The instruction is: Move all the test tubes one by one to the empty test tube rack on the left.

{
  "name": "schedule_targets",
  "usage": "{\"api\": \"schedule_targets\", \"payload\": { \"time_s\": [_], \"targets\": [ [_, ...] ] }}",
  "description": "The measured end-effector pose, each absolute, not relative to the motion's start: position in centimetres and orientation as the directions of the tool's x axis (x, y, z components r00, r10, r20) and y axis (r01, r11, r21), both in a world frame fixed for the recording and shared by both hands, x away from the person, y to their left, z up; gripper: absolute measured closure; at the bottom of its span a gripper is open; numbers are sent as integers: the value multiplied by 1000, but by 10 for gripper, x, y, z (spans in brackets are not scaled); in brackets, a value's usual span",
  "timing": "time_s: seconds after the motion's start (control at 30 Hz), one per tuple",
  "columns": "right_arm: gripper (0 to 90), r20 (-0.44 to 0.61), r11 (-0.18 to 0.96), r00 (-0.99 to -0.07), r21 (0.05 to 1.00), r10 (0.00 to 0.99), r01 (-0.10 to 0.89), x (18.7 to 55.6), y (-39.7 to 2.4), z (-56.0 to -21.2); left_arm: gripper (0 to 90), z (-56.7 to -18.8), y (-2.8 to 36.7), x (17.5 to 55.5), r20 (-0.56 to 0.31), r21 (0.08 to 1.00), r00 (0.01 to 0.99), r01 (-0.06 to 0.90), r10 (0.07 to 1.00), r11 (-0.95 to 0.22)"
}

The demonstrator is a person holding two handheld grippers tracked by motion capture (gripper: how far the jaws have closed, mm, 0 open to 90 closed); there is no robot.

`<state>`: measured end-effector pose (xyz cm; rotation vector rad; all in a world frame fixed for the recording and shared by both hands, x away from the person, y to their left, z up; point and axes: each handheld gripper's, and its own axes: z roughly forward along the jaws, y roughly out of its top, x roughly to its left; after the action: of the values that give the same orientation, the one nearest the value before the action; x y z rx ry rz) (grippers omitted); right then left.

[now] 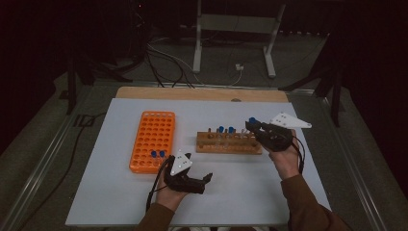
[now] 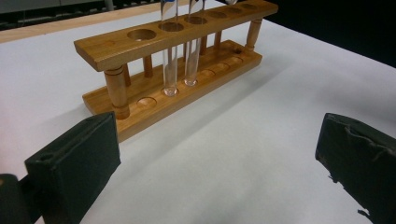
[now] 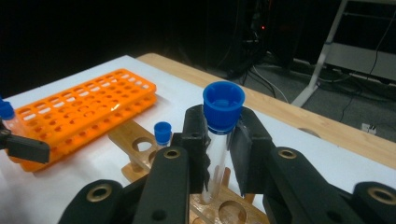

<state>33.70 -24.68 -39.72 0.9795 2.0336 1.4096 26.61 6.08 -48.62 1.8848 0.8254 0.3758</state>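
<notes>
We see our right gripper (image 3: 219,140) clenched on a clear glass tube (image 3: 215,158) with a blue cap (image 3: 223,106), held upright just above the right end of the wooden rack (image 1: 228,143). Two more capped tubes (image 1: 225,131) stand in that rack. Our left gripper (image 1: 195,180) is released, jaws wide apart, low over the desk (image 1: 250,187) near the rack's left end. The orange rack (image 1: 153,139) lies farther left, with bare desk between the racks and toward the near edge.
</notes>
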Motion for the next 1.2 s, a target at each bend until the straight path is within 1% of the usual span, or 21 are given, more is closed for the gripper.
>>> {"api": "schedule_targets", "payload": {
  "time_s": [0.23,0.6,0.87,1.03,1.2],
  "targets": [
    [770,33,199,-649,939,760,281,323,-253,-394,9,-486,61,266,-100,886,716,380,691,-265],
    [770,85,189,-677,928,731,321,310,-254,-409,9,-482,57,265,-106,892,716,375,690,-251],
    [769,128,181,-689,916,714,358,307,-254,-423,14,-471,46,268,-105,902,731,356,675,-245],
    [770,129,196,-697,909,705,367,303,-251,-429,25,-463,37,273,-102,911,742,337,663,-238],
    [770,136,195,-702,908,699,370,300,-250,-429,26,-457,26,282,-96,907,754,335,650,-254]
  ]
}}
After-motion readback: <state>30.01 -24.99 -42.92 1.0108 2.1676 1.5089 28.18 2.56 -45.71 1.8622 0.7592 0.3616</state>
